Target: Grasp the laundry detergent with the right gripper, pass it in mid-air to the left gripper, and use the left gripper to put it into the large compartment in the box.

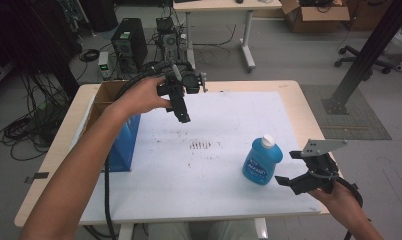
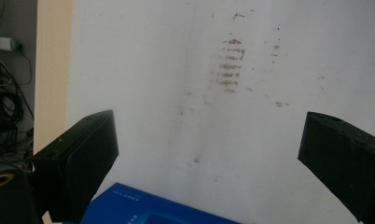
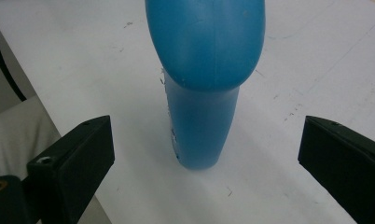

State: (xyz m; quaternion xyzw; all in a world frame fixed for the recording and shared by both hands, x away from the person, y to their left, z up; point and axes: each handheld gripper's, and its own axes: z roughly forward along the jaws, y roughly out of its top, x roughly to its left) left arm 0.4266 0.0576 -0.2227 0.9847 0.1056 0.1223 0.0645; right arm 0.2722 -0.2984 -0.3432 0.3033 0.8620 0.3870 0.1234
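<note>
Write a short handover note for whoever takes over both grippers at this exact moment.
Left gripper: open, empty, raised over the white table sheet, next to the open blue cardboard box.
Right gripper: open, empty, aimed at the blue plastic bottle with a white cap, not touching it.
Bottle stands upright on the sheet, apart from the box.
Done: nothing gripped yet.
Left: probably close on the bottle and move it, perhaps to the box.

Two bare forearms, no sleeves. Each hand grips a black two-jaw gripper: left gripper (image 1: 181,107) trails a thick black cable; right gripper (image 1: 291,167) carries a grey three-cornered plate with small holes.
</note>
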